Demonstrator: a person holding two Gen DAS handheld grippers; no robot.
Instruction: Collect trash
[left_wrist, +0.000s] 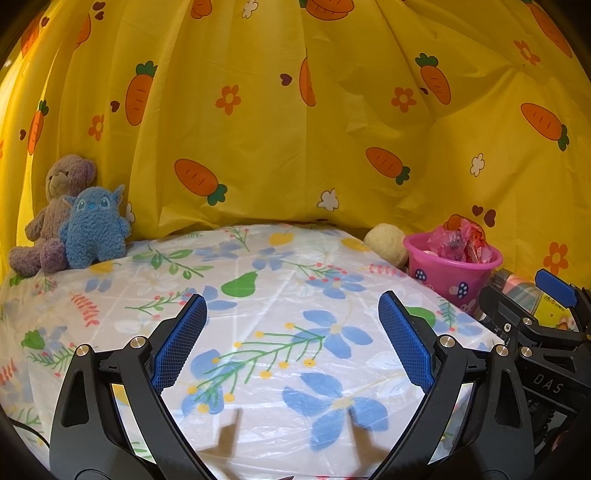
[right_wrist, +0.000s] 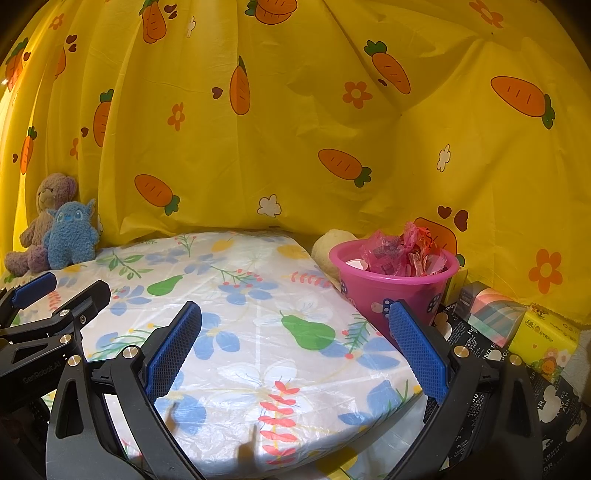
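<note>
A pink bucket stands just off the right side of the floral table cover, filled with crumpled pink and red wrappers. It also shows in the left wrist view, with the wrappers on top. My left gripper is open and empty above the middle of the cover. My right gripper is open and empty above the cover's right part, its right finger close in front of the bucket. Each gripper shows at the edge of the other's view.
A brown teddy bear and a blue plush sit at the back left. A pale yellow plush ball lies behind the bucket. Boxes and a yellow tissue pack lie right of the bucket. A yellow carrot-print curtain hangs behind.
</note>
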